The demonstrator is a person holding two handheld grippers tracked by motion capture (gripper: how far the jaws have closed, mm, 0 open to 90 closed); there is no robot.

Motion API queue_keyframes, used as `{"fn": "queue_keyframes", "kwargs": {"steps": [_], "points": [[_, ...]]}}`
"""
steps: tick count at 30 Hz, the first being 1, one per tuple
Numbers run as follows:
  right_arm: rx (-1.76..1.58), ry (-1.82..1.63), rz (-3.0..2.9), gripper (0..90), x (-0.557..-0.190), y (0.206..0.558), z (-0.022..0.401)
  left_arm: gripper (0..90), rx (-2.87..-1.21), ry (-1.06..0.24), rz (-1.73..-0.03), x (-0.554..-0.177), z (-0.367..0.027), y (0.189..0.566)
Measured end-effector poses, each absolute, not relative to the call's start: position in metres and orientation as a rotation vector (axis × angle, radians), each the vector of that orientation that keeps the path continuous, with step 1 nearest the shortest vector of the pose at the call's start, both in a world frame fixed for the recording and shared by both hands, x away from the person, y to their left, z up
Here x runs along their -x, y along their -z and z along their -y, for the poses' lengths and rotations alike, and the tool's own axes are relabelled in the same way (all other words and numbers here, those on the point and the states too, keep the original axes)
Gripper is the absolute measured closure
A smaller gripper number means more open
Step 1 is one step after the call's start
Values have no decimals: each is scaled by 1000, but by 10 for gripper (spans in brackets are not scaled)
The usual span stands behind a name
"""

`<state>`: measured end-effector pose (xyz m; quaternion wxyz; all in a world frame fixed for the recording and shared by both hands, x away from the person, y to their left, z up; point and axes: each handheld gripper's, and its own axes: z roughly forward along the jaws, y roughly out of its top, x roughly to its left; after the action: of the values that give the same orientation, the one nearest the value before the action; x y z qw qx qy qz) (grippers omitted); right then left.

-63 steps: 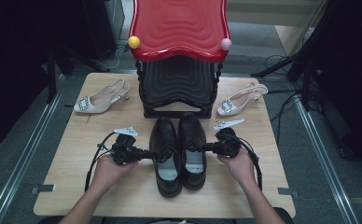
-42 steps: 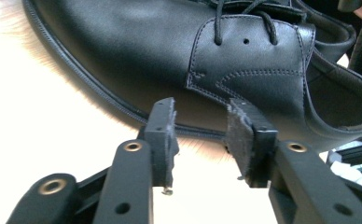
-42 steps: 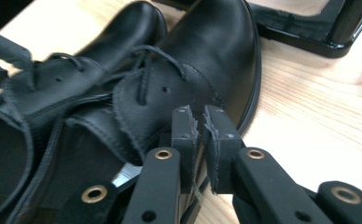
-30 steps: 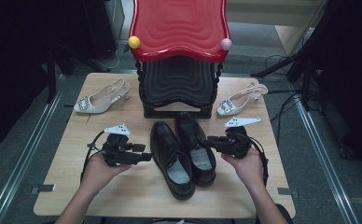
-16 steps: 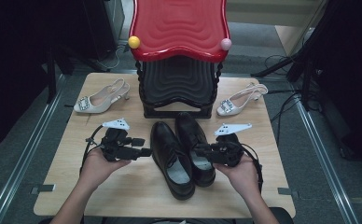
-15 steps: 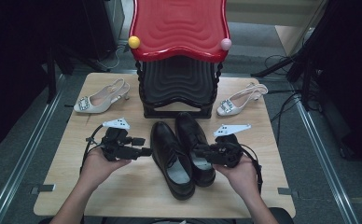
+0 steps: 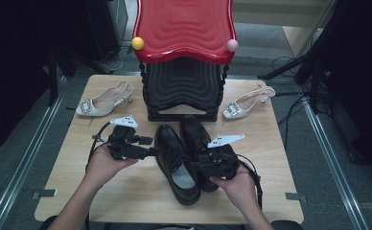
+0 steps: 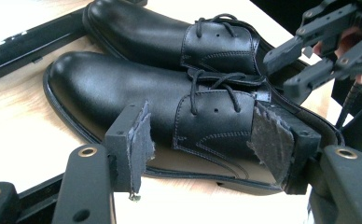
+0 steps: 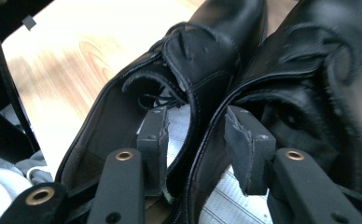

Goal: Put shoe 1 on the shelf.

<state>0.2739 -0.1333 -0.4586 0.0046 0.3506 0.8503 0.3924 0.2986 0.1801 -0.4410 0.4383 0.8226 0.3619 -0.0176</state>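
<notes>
Two black shoes (image 7: 177,163), two pale heels (image 7: 100,102); left gripper (image 8: 202,135) gapes empty, right gripper (image 9: 195,144), just opening, straddles the shoes' touching, half-hidden walls.

A light wooden tabletop (image 7: 126,191) carries a pair of black shoes (image 7: 181,153) side by side at its middle. A black stand (image 7: 183,91) sits at the far edge, a pale heeled shoe (image 7: 100,101) to its left and another (image 7: 246,103) to its right.

Two black lace-up shoes (image 8: 170,107) of smooth, glossy leather lie on the matt, pale wooden table (image 7: 126,191).
</notes>
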Motion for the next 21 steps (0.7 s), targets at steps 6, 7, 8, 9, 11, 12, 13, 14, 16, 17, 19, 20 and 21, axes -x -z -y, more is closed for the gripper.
{"fn": "queue_keyframes", "kwargs": {"steps": [6, 7, 8, 9, 11, 12, 13, 14, 16, 17, 19, 20, 21], "points": [[-1116, -1160, -2678, 599, -278, 466, 123, 381, -2049, 41, -891, -303, -178, 435], [-1133, -1145, -2682, 598, -279, 467, 122, 382, -2047, 38, -888, -303, -178, 433], [-1131, -1146, -2682, 598, -280, 468, 121, 383, -2041, 30, -890, -304, -179, 432], [-1130, -1134, -2686, 599, -281, 470, 120, 383, -2042, 32, -890, -304, -179, 431], [-1134, -1109, -2697, 599, -283, 474, 117, 383, -2049, 18, -885, -307, -179, 427], [-1137, -1088, -2705, 598, -284, 476, 114, 383, -2048, 19, -884, -308, -179, 425], [-1129, -1077, -2708, 597, -285, 478, 112, 383, -2038, 16, -884, -309, -180, 423], [-1133, -1068, -2708, 595, -287, 478, 111, 383, -2033, 13, -880, -310, -180, 421], [-1121, -1055, -2716, 591, -291, 479, 109, 387, -2017, 10, -877, -312, -181, 417], [-1137, -1050, -2719, 590, -292, 479, 108, 390, -2013, 2, -877, -313, -181, 415], [-1161, -1028, -2731, 590, -295, 480, 106, 402, -2008, -8, -871, -316, -181, 410], [-1160, -1018, -2736, 589, -296, 481, 105, 407, -2007, -12, -872, -318, -181, 407], [-1172, -1001, -2748, 593, -298, 482, 104, 416, -2009, -11, -866, -321, -181, 404]]}}
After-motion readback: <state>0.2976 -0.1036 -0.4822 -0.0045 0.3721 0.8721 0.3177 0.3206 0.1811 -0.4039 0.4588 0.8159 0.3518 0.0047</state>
